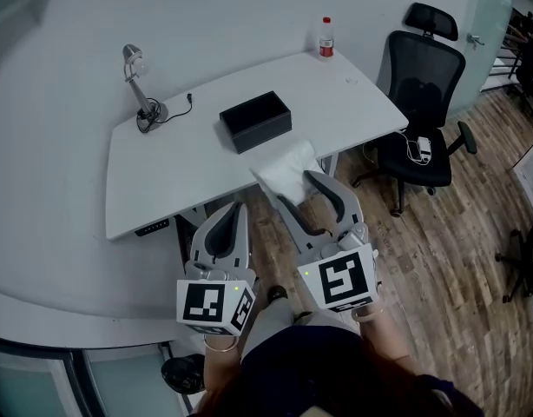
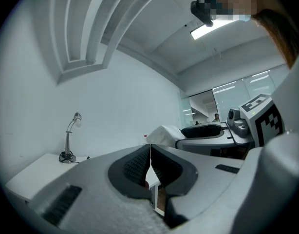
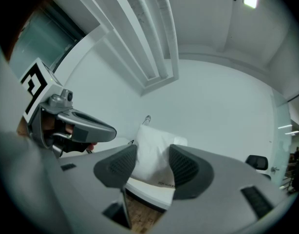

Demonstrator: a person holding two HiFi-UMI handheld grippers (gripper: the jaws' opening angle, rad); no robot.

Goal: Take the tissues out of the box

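A black box [image 1: 255, 120] sits in the middle of the white table [image 1: 162, 176]. A white pack of tissues [image 1: 286, 168] hangs over the table's front edge, just in front of the box. My right gripper [image 1: 294, 188] is shut on the pack; in the right gripper view the tissue pack [image 3: 152, 152] fills the gap between both pads of the right gripper [image 3: 153, 164]. My left gripper [image 1: 233, 218] hovers below the table's front edge, to the left of the right one. Its jaws are shut with nothing between them, as the left gripper [image 2: 150, 156] shows in its own view.
A desk lamp [image 1: 141, 85] with a cable stands at the table's far left. A bottle with a red cap [image 1: 325, 39] stands at the far right edge. A black office chair [image 1: 423, 94] is right of the table on the wooden floor [image 1: 440, 233].
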